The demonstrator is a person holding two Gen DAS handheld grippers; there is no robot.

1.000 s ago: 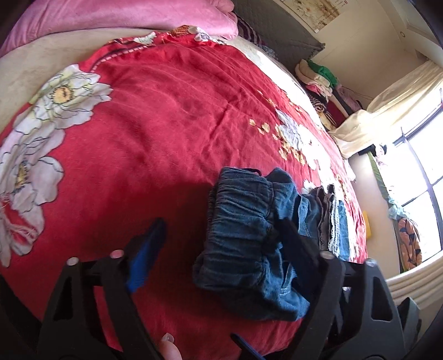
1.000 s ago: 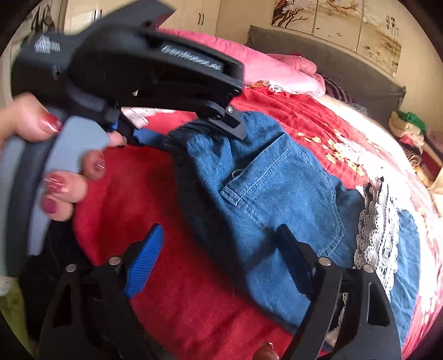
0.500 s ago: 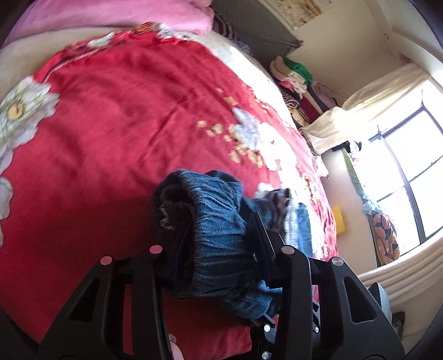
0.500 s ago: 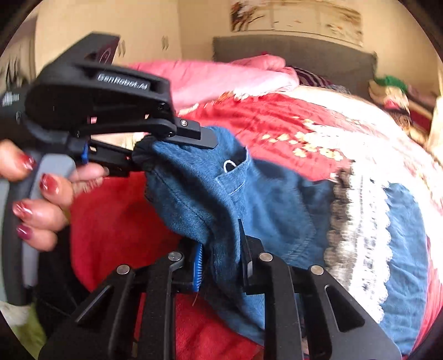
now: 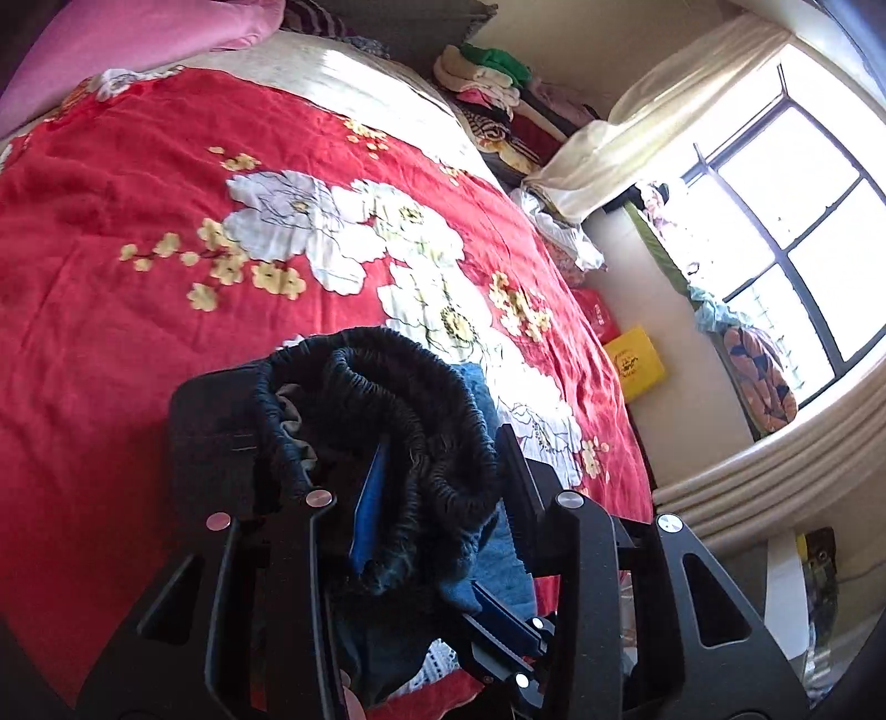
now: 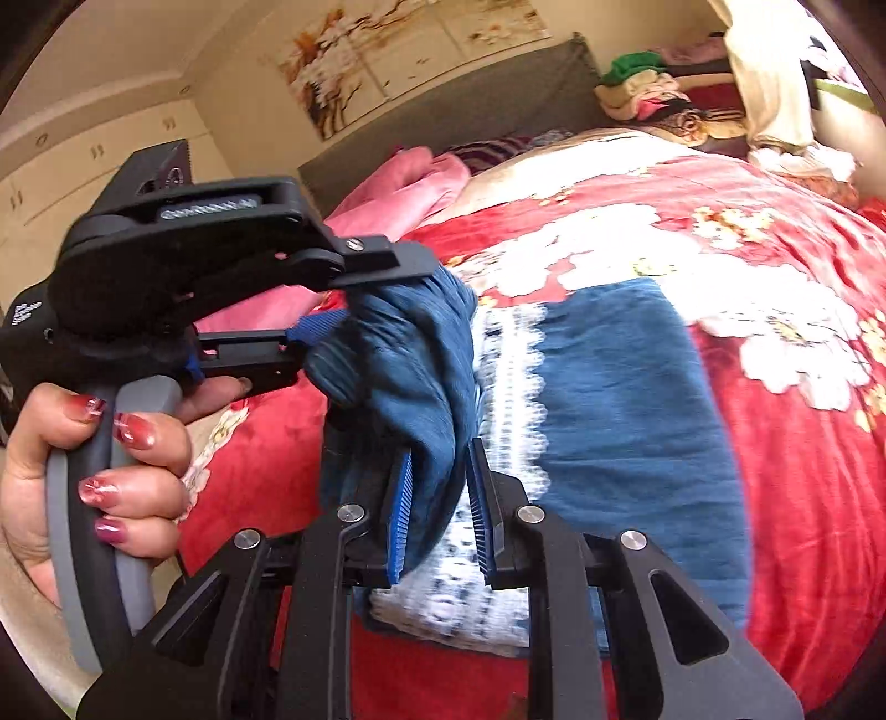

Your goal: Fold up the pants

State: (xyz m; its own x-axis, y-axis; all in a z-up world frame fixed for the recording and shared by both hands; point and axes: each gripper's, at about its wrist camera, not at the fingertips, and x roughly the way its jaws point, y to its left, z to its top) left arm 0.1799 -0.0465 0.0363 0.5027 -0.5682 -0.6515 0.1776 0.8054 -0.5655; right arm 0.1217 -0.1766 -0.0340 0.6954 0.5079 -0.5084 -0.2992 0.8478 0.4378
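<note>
Pants (image 6: 620, 399): blue denim with a white lace band, lying on the red floral bedspread (image 6: 803, 471); the waistband end is raised off the bed between my two claws.
Waistband (image 5: 410, 387): dark gathered elastic, bunched up close in the left wrist view.
My left claw (image 5: 437, 487): its jaws are closing, with the gathered waistband between them, pressed by the blue pad.
My left hand (image 6: 105, 459): wrapped around the grey handle of that claw.
My right claw (image 6: 437, 498): pressed together on a fold of denim, both ribbed blue pads against the cloth.
Pillow (image 5: 138, 44): pink, at the head of the bed.
Clothes pile (image 5: 498, 94): stacked beside the bed, near the window (image 5: 792, 232).
</note>
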